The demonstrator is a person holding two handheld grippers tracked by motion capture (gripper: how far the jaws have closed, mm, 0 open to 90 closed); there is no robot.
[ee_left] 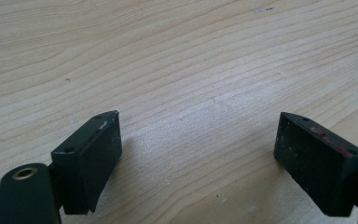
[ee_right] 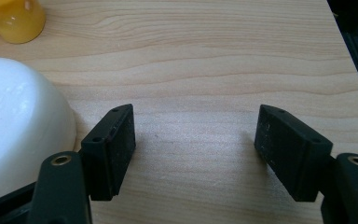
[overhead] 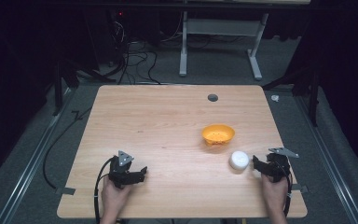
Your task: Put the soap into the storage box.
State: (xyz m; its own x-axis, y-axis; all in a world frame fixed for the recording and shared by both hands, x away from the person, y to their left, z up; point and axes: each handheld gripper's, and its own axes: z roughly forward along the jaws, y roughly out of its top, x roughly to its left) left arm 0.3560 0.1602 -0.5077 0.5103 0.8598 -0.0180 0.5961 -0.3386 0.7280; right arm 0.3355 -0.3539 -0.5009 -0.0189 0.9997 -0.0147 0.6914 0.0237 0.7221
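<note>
A smooth, round white bowl (overhead: pixel 239 160) is turned upside down on the pale, grainy wooden table (overhead: pixel 168 135) — just beside the right gripper (overhead: pixel 257 164), not touching it. A shiny orange bowl (overhead: pixel 218 134) is set a little past it. Both grippers are held low near the table's front edge. The left gripper (overhead: pixel 142 171) is spread wide over bare wood — the right one's black, blocky jaws are also apart, with nothing gripped.

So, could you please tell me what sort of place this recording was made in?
Probably a lab or workshop set up for recording. A bare wooden table stands on grey carpet, loose black cables lie on the floor behind it, and dark curtains close off the sides. A white-framed desk stands beyond.
</note>
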